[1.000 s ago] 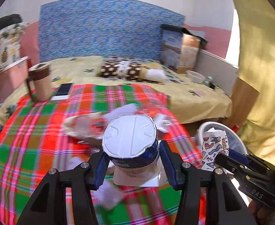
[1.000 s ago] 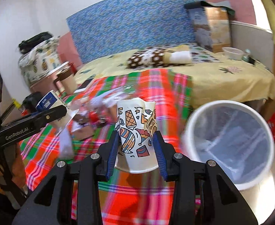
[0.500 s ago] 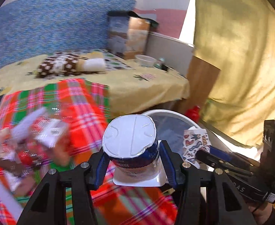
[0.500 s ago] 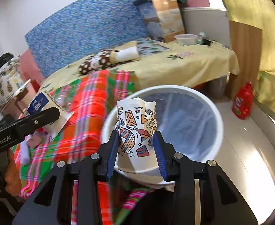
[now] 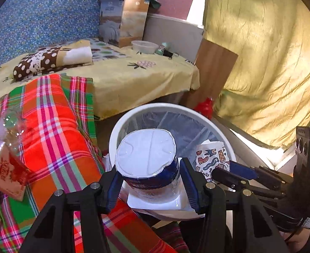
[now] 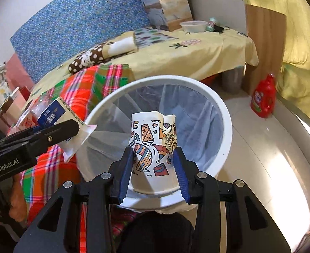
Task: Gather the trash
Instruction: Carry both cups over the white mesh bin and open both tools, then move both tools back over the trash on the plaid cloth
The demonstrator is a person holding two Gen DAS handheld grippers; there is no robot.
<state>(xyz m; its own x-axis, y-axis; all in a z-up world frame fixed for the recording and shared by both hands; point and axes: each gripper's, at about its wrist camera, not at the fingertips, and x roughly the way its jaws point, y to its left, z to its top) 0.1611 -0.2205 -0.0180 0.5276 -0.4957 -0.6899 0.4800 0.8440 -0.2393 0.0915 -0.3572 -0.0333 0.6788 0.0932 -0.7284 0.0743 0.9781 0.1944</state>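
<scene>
My left gripper (image 5: 149,181) is shut on a crushed blue-and-white carton (image 5: 147,164) and holds it over the near left rim of the white trash bin (image 5: 121,126). My right gripper (image 6: 152,168) is shut on a crumpled patterned paper cup (image 6: 152,143) and holds it above the bin's (image 6: 226,130) open mouth, near its front rim. The bin has a clear liner. The cup also shows in the left wrist view (image 5: 212,160), and the carton shows in the right wrist view (image 6: 57,113).
A plaid blanket (image 5: 55,130) on the bed carries more wrappers (image 5: 5,162) at the left. A red bottle (image 6: 263,97) stands on the floor beyond the bin, by a wooden board (image 6: 264,44). A yellow curtain (image 5: 260,63) hangs at the right.
Both grippers swung right from over the blanket to the bin, each keeping its item. The cup now sits over the bin's mouth and the carton at its rim.
</scene>
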